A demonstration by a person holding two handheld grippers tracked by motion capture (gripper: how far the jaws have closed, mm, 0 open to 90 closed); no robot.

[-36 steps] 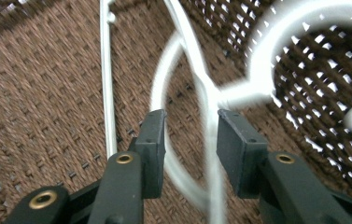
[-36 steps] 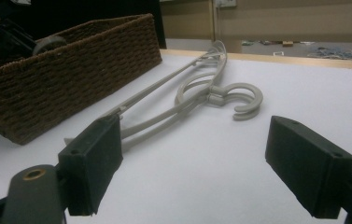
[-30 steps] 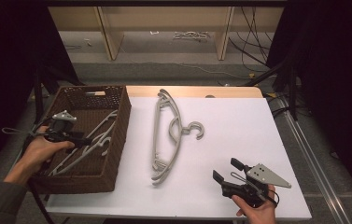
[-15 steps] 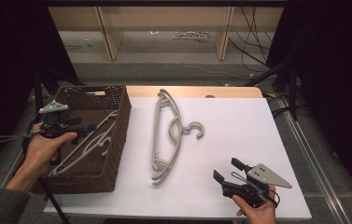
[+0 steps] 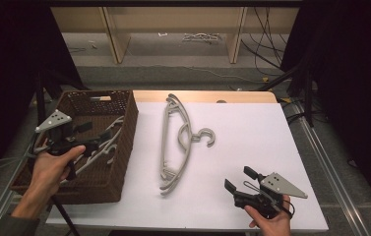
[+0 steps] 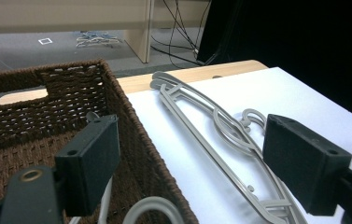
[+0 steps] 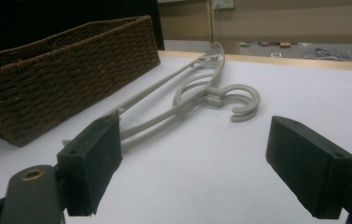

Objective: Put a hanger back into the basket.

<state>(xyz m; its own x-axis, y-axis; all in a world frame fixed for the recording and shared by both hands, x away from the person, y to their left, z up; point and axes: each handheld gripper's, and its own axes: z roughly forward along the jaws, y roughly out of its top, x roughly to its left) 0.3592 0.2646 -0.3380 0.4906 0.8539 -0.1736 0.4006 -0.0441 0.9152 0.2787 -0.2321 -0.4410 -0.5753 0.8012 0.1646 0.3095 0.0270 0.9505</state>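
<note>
Brown wicker basket (image 5: 124, 128) sitting at the left end of the white surface (image 5: 252, 147) — using that as the landmark for everything here.

Left hand-held gripper (image 5: 87, 135) up over the basket's interior, just above the pale grey hangers (image 5: 107, 145) lying inside. Jaws spread wide, having just been opening, with nothing between the pads — no hanger gripped. From the left gripper view, looking across the basket's right wall (image 6: 131, 121) with a curved bit of one of those hangers (image 6: 152, 207) peeking up at the bottom, inside the basket. Person's left hand (image 5: 50, 169) wrapped around the gripper body, above the basket's near-left part.

Stack of grey hangers (image 5: 173, 142) flat on the surface just to the right of the basket, running lengthwise roughly parallel to the basket's right wall, hooks (image 5: 205, 137) curling away from the basket. Near the basket but not touching, as far as can be made out. Same stack (image 6: 220, 130) in the left gripper view and again (image 7: 197, 100) in the right gripper view, hook (image 7: 241, 105) open toward the camera side.

Right hand-held gripper (image 5: 242, 181) well apart from the basket, down at the near edge of the surface, past the hanger stack. Jaws wide open too, empty, aimed back toward the stack and the basket (image 7: 61, 79). Held low over the surface in the right hand (image 5: 271, 221).
</note>
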